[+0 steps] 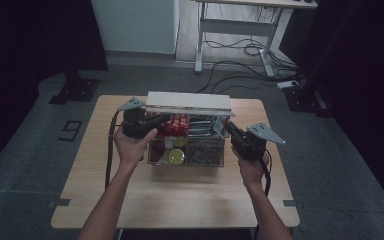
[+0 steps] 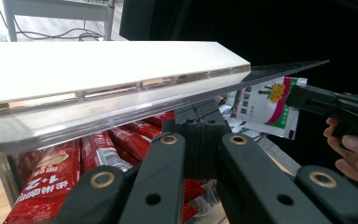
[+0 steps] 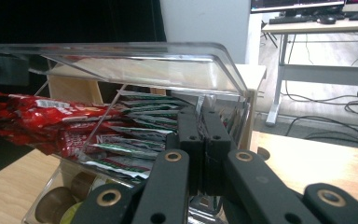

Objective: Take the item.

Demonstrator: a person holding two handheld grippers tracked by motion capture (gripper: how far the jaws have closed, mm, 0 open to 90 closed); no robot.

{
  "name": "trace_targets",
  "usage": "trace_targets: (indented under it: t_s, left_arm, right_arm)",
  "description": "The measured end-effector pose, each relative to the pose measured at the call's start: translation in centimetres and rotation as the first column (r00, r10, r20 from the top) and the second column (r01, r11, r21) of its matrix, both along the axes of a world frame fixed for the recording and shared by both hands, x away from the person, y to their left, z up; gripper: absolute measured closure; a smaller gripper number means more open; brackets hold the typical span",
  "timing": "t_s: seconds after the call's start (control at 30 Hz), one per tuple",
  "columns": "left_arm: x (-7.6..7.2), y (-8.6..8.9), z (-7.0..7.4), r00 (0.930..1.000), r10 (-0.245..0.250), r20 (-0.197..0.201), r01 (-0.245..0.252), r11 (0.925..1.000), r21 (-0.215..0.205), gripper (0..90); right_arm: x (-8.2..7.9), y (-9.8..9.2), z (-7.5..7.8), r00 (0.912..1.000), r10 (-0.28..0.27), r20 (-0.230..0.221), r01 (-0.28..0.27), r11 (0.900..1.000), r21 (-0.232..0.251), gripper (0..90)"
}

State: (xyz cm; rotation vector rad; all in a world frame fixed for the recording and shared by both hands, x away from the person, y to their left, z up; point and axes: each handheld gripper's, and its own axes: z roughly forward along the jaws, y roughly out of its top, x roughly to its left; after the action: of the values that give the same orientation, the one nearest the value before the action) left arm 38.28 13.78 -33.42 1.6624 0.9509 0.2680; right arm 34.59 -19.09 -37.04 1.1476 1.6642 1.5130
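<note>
Wooden, light-coloured square table (image 1: 105, 190) takes up most of the high view, with grey floor all around it. Sitting toward its far middle is a clear plastic organiser box (image 1: 187, 157) with several compartments, and its clear hinged lid with the white slab on top (image 1: 189, 102) is lifted, propped open over the back of the box.

Inside, at the back left there's a bunch of red instant-coffee stick packets (image 1: 174, 125), and next to them on the right a stack of green-and-white sachets (image 3: 135, 140). Front row has round capsules, including a yellow-green one (image 1: 176, 156) plus a couple of brown ones.

Now the hands. Left gripper (image 2: 196, 140) is at the box's back left corner, right under the edge of the raised lid, jaws pressed together with nothing between them as far as I can see. Right gripper (image 3: 203, 140) is at the back right corner of the box, its tips up against the clear wall near the sachets, jaws also squeezed together. Can't tell if either one is really touching the lid.
</note>
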Motion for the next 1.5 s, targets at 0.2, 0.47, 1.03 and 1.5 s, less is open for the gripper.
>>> trace_targets:
  t_s: [0.2, 0.47, 1.03, 1.5]
  left_arm:
    - [0.0, -0.1, -0.1, 1.0, -0.001, 0.001, 0.001, 1.0, 0.001, 89.4]
    - [0.0, 0.0, -0.1, 1.0, 0.001, 0.0, -0.001, 1.0, 0.004, 89.4]
    - [0.0, -0.3, 0.0, 1.0, 0.001, 0.002, -0.001, 1.0, 0.01, 89.2]
    - [0.0, -0.4, -0.1, 1.0, 0.003, 0.002, -0.003, 1.0, 0.008, 89.0]
  right_arm:
    - [-0.2, -0.2, -0.1, 1.0, 0.001, -0.001, -0.001, 1.0, -0.011, 88.3]
    - [-1.0, -1.0, 0.0, 0.9999, 0.014, 0.006, -0.014, 1.0, 0.019, 88.4]
    - [-3.4, -3.9, -0.9, 0.9997, 0.009, 0.022, -0.01, 0.998, 0.059, 88.3]
    - [-4.5, -5.2, -1.6, 0.9995, -0.008, 0.032, 0.006, 0.997, 0.072, 88.3]
